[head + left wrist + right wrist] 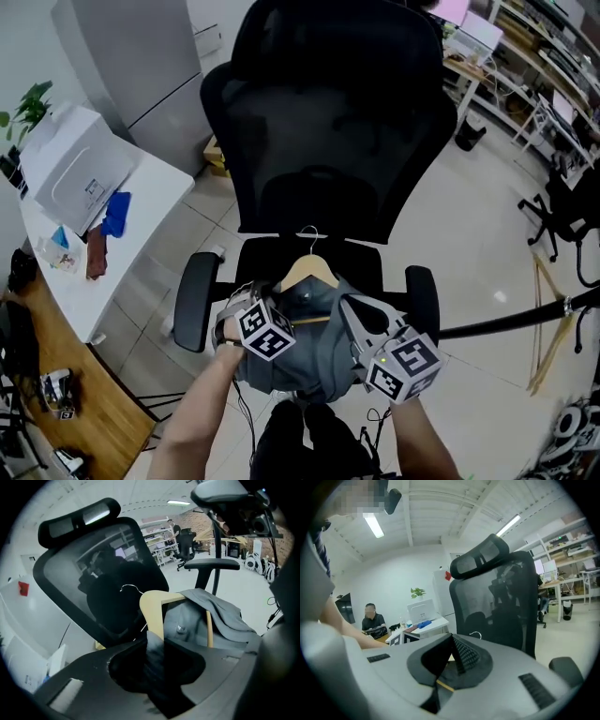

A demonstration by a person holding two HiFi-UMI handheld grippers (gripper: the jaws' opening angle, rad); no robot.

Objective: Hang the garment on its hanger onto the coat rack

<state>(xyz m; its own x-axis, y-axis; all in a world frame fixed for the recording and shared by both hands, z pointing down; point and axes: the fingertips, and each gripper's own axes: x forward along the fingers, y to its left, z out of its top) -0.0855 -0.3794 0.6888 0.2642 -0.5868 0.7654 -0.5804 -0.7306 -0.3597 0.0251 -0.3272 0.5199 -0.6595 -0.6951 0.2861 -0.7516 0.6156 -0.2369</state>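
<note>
A wooden hanger (309, 269) with a metal hook (309, 233) carries a grey garment (314, 342) and hangs in the air just above the seat of a black office chair (328, 112). My left gripper (281, 302) is shut on the hanger's left shoulder and the cloth over it; in the left gripper view the pale wood (153, 609) and grey cloth (211, 613) run into the closed jaws of the left gripper (154, 641). My right gripper (354, 314) holds the right shoulder. In the right gripper view the right gripper (451, 641) has its jaws closed on a thin wooden bar (445, 685).
The chair's two armrests (195, 300) flank the garment. A white desk (122, 225) with a white box and a blue cloth stands at the left. A long black pole (525, 319) crosses the tiled floor at the right, near other chairs and shelves.
</note>
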